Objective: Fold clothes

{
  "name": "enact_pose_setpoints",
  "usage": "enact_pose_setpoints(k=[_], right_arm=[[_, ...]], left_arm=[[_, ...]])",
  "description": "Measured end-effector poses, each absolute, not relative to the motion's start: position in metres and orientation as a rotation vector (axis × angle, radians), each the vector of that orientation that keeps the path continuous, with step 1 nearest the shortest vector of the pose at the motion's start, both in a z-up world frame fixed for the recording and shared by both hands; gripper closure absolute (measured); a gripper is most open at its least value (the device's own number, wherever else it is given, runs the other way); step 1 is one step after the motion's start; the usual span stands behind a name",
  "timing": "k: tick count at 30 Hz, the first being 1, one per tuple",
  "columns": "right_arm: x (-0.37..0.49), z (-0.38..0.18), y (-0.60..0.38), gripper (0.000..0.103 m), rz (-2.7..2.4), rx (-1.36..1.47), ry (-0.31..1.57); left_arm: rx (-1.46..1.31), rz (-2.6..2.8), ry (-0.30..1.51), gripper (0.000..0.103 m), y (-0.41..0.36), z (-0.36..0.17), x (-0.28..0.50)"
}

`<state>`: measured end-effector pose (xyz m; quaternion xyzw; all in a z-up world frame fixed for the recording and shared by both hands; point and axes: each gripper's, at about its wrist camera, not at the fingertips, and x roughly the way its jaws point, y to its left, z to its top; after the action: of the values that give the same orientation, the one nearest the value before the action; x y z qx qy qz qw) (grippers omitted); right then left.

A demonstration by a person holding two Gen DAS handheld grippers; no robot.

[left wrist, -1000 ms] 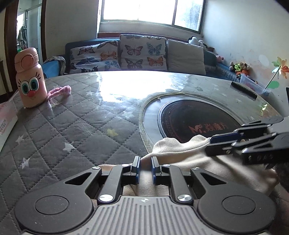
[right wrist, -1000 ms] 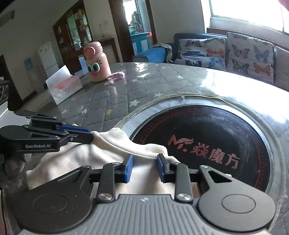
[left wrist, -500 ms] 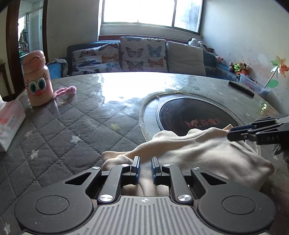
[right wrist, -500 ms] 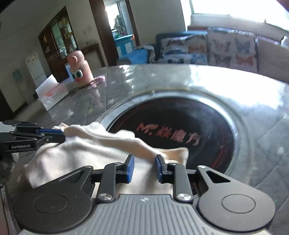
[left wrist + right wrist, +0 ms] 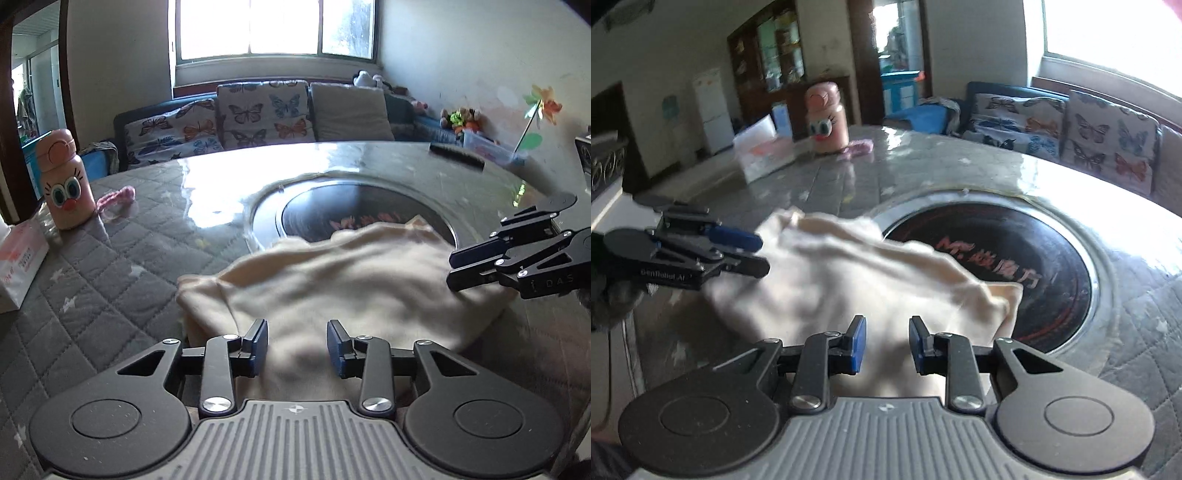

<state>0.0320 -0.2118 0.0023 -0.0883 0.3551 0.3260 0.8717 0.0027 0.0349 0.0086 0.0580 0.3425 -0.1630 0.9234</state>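
A cream garment (image 5: 340, 280) lies in a folded heap on the table, partly over the dark round hotplate (image 5: 365, 214). It also shows in the right wrist view (image 5: 849, 280). My left gripper (image 5: 297, 345) is open, its jaws apart over the garment's near edge. My right gripper (image 5: 884, 345) is open over the garment's other near edge. Each gripper shows in the other's view, the right one (image 5: 480, 266) at the garment's right end, the left one (image 5: 738, 251) at its left end.
A pink cartoon bottle (image 5: 64, 184) and a pink cord (image 5: 116, 195) stand at the table's far left, with a tissue box (image 5: 18, 266) near the left edge. A black comb (image 5: 456, 157) lies far right. The grey quilted table cover (image 5: 92, 280) surrounds the hotplate. A sofa stands beyond.
Both grippers have opened and let go of the garment. They have pulled back and risen a little, and the garment now lies in a heap on the table.
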Motion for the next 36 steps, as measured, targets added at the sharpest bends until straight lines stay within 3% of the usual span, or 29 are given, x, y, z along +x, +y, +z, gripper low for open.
enact_pose_setpoints(k=[12,18,36], right_arm=[[0.033,0.014,-0.194,0.078,0.705,-0.209,0.682],[0.049,-0.007,-0.166,0.078,0.718,-0.224,0.706],[-0.007,-0.002,-0.234,0.080,0.659,-0.196,0.752]], left_arm=[[0.114,-0.317,0.703,0.065,0.043,0.003,-0.006],[0.105,-0.313,0.708,0.064,0.046,0.000,-0.008],[0.107,-0.315,0.708,0.064,0.046,-0.002,-0.008]])
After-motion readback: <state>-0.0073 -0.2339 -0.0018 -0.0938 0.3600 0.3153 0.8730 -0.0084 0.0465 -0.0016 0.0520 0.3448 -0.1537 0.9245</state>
